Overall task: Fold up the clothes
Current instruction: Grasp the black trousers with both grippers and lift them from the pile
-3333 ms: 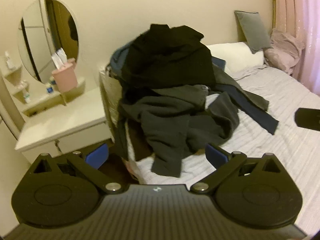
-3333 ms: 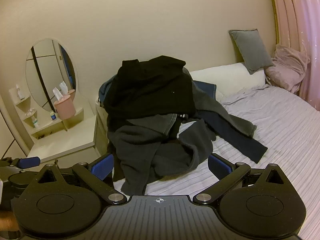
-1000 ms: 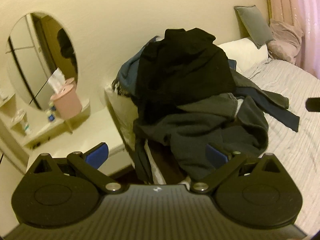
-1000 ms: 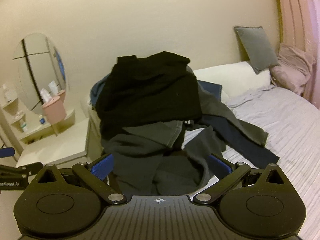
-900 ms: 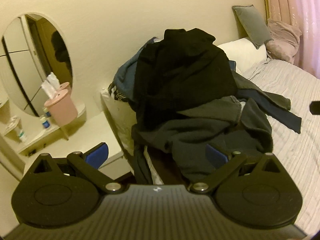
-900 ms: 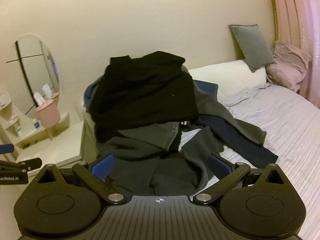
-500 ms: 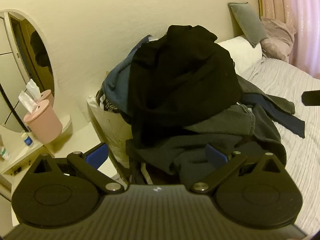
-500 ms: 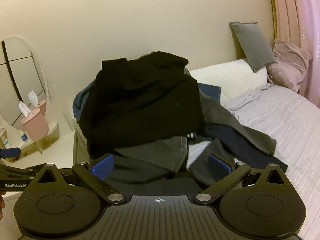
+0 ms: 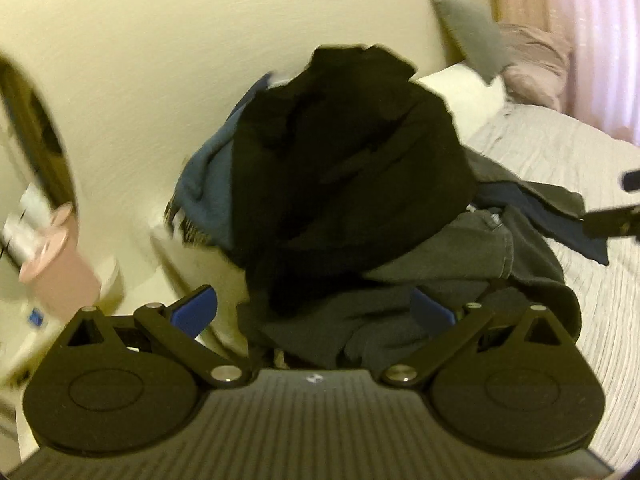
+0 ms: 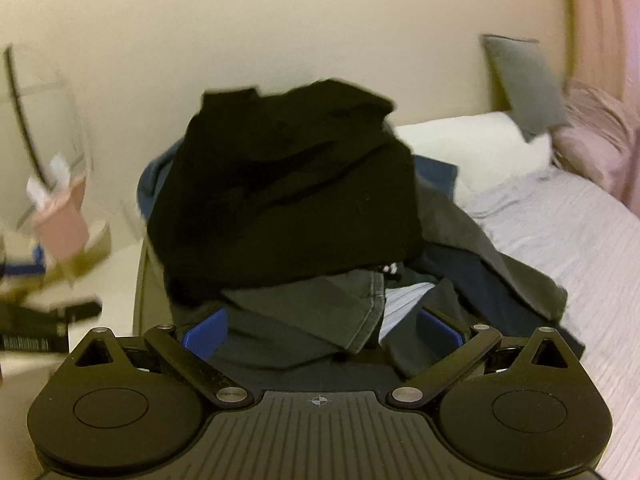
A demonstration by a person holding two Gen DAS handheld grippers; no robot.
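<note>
Nearest each lens, both tools stand spread wide with nothing between their blue pads: the left gripper (image 9: 314, 312) hangs in front of the lower folds of the clothes pile (image 9: 360, 216), and the right gripper (image 10: 322, 330) faces the same heap, its pads on either side of a grey garment (image 10: 320, 304) that droops from the stack without being pinched. Just beyond, a black top (image 10: 288, 196) crowns the pile, with a blue piece (image 9: 208, 188) showing at its left and dark navy cloth (image 10: 500, 280) trailing to the right over the striped bedspread (image 10: 568, 240). Whether the heap rests in a container or straight on the left edge of the bed cannot be told. Left of the bed, blurred, a pink tissue holder (image 10: 60, 216) stands on a pale dresser (image 10: 108, 276). Farther back, at the head of the bed, lie a white pillow (image 10: 464, 140), a grey cushion (image 10: 524, 80) leaning on the wall, and a pink bundle (image 10: 600, 136) beside the pink curtain (image 9: 592, 28)
</note>
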